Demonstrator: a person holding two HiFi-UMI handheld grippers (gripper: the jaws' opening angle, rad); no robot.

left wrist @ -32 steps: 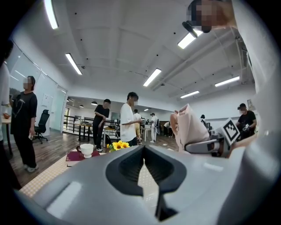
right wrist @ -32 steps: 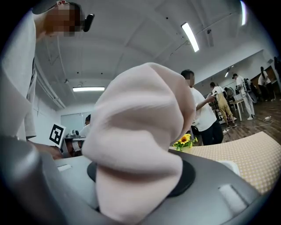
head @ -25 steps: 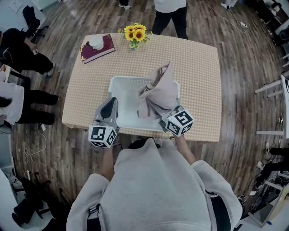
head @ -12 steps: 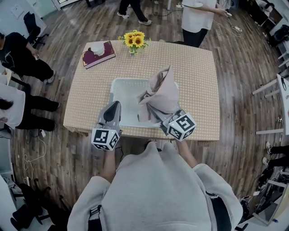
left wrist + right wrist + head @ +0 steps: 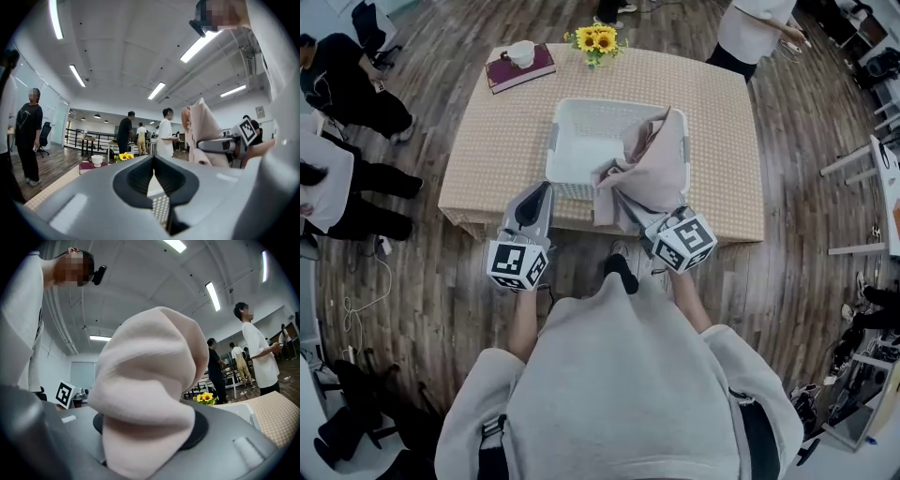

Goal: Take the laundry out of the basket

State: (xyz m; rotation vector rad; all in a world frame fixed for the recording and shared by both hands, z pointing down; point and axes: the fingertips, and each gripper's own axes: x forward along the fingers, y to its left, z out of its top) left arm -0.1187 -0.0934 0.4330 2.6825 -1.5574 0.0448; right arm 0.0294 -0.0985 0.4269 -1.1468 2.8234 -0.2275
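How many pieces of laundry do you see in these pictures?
1: a pink cloth, held by the right gripper over the basket's near right corner. More may lie hidden beneath it.

Open along the desk's (image 5: 497,159) left and right edges. Blocked mid-desk by the white laundry basket (image 5: 555,150), bare in its left half, crossed at its near right rim by hanging pink cloth (image 5: 652,173). Far left corner taken by book (image 5: 520,73) and cup (image 5: 522,53); far edge by sunflowers (image 5: 598,39).
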